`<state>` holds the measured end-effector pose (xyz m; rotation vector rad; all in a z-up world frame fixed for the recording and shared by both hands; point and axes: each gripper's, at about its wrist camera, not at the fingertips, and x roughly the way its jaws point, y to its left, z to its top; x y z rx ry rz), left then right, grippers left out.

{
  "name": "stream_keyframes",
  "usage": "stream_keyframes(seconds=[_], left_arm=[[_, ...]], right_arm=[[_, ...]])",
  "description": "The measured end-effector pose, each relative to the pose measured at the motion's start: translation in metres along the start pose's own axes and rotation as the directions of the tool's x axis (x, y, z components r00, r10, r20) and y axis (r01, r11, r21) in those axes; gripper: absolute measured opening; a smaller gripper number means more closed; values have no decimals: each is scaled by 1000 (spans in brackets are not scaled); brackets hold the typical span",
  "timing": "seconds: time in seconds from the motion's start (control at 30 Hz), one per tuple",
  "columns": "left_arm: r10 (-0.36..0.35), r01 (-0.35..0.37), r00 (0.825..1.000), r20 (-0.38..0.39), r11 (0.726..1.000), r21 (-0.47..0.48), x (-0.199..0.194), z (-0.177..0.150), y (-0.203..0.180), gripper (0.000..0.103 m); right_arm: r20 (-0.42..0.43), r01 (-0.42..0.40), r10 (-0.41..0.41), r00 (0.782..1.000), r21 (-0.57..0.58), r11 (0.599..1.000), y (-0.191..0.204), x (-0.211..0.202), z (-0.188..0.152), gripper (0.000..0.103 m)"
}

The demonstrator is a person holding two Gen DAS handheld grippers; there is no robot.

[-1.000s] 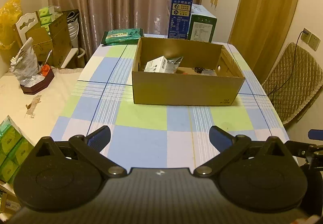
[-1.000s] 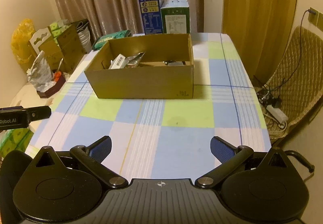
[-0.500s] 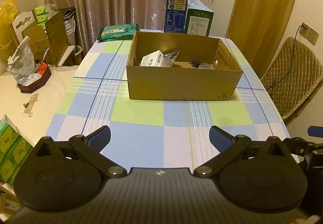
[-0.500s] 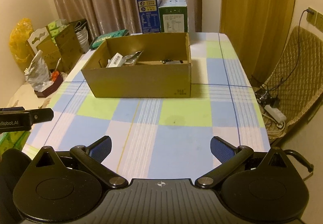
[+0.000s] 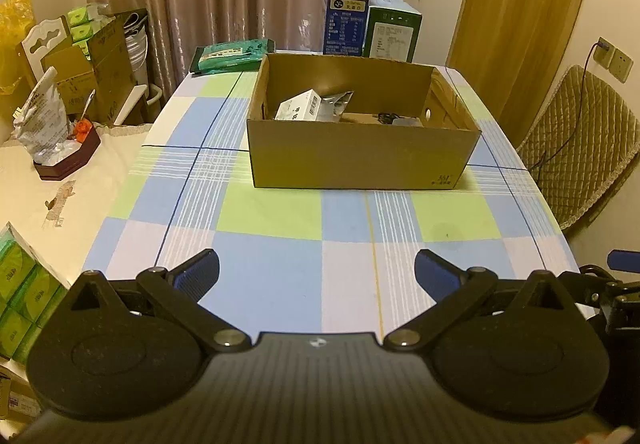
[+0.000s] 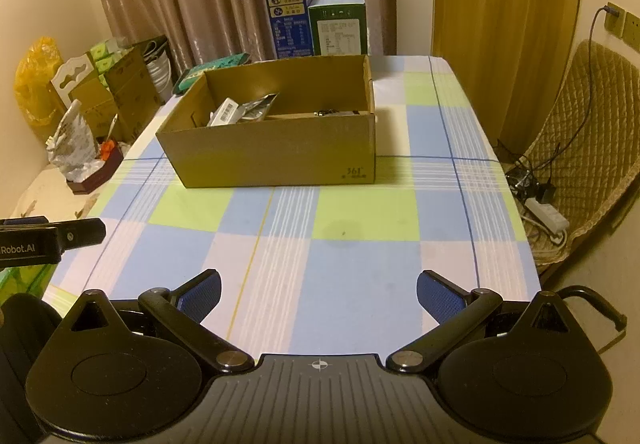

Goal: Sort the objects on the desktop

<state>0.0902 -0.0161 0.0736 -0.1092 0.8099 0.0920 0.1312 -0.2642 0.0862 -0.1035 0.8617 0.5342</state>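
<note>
While both devices hang level above the near edge of the table (image 5: 280, 256), its smooth cloth shows a checked pattern of blue, green and white squares crossed by thin stripes. Matte black and lightly grained, the left gripper (image 5: 316, 270) has round pivot housings, jointed link arms and ribbed blue pads; its fingers are spread wide with nothing between them. Built alike, the right gripper (image 6: 318, 294) holds the same flat, forward-pointing pose, fingers parted and empty, and part of the other device juts in at the left of its view. Further along the table stands a rectangular corrugated cardboard box (image 5: 360, 159), open at the top, plain brown with a small printed mark at one lower corner. Inside it lie a small white carton (image 5: 299, 105) with a barcode label, a crinkled silver foil packet (image 5: 338, 103) just beside it, and some small dark items too tiny to identify. Behind the box stand a tall blue carton (image 5: 346, 17) and a green carton (image 5: 394, 31), with a flat green packet (image 5: 232, 55) at the far left corner.
</note>
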Motion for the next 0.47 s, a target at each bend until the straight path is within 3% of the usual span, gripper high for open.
stream_keyframes(seconds=[0.47], left_arm=[[4,-4,999,36,1000,-17,0,0,1,102]], right_arm=[[-11,3,-3,1000,8,1000,-1,6,-5,101]])
